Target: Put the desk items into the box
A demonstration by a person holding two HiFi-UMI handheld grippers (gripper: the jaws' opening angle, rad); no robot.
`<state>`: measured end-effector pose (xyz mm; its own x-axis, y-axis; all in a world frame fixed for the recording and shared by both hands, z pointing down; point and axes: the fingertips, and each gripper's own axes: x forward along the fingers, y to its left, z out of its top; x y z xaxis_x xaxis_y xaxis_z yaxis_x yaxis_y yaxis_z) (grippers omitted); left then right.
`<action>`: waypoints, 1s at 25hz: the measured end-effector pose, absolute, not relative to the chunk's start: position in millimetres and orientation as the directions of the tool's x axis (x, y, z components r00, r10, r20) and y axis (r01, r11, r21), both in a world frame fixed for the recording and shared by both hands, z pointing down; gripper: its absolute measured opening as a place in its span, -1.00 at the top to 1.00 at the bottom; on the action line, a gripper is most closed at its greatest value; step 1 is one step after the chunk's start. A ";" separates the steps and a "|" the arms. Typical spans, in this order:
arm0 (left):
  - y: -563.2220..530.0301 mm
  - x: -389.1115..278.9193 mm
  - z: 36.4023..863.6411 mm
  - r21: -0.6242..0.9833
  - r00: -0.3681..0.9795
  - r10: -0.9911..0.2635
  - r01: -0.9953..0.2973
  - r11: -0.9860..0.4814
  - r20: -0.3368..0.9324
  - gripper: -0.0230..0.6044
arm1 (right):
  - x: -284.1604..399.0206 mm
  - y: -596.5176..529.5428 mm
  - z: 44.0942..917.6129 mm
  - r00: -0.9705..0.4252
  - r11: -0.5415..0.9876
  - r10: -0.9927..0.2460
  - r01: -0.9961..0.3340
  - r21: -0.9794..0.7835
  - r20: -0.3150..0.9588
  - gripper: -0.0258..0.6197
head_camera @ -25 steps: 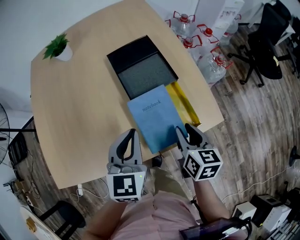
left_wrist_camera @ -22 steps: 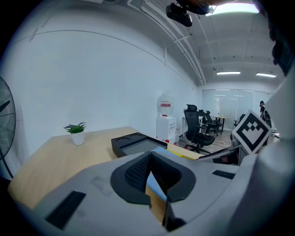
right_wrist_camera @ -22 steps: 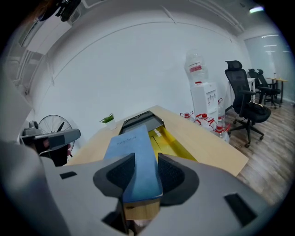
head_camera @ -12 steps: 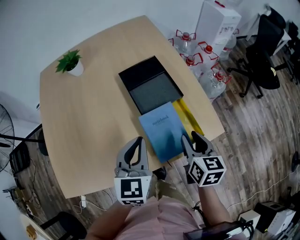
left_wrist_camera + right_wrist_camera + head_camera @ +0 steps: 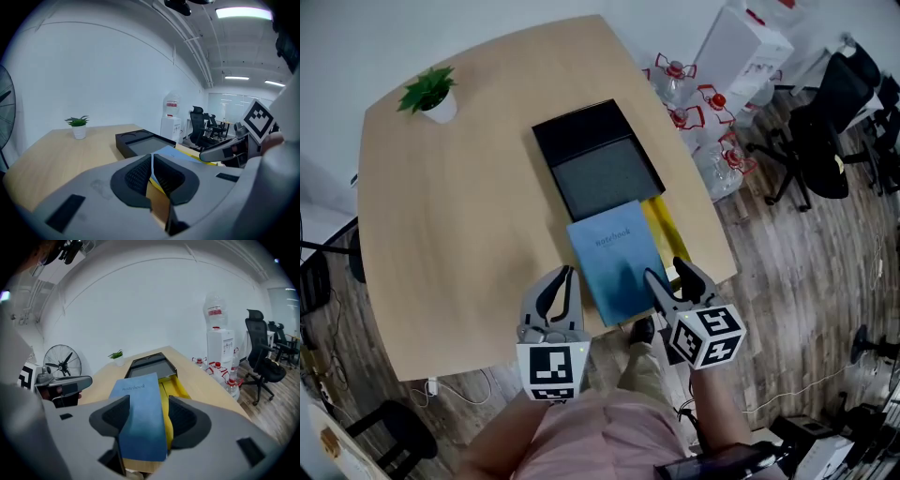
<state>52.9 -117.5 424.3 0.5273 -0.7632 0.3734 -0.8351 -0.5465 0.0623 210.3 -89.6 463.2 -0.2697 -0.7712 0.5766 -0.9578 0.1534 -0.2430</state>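
A black box (image 5: 598,159) lies open in the middle of the wooden table (image 5: 459,216), empty inside. In front of it lies a blue notebook (image 5: 614,261) on top of a yellow folder (image 5: 667,236) that sticks out to its right. My right gripper (image 5: 667,272) hovers open at the notebook's near right corner; in the right gripper view the notebook (image 5: 138,399) and the yellow folder (image 5: 171,390) show between the spread jaws of that gripper (image 5: 145,416). My left gripper (image 5: 558,281) is shut and empty, just left of the notebook's near edge.
A small potted plant (image 5: 431,92) stands at the table's far left. Several water bottles (image 5: 712,112) and a white carton (image 5: 741,42) stand on the floor to the right, with office chairs (image 5: 825,131) beyond. A fan (image 5: 61,363) stands left of the table.
The head view has shifted a little. Both grippers stay near the table's front edge on either side of the notebook's near end; nothing has been picked up.
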 end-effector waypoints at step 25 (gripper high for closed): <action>-85.8 83.2 501.9 0.252 0.381 -0.782 -0.923 -0.291 0.493 0.89 | 193.6 -86.8 510.2 -0.566 0.486 -0.424 -0.801 -0.350 0.707 0.13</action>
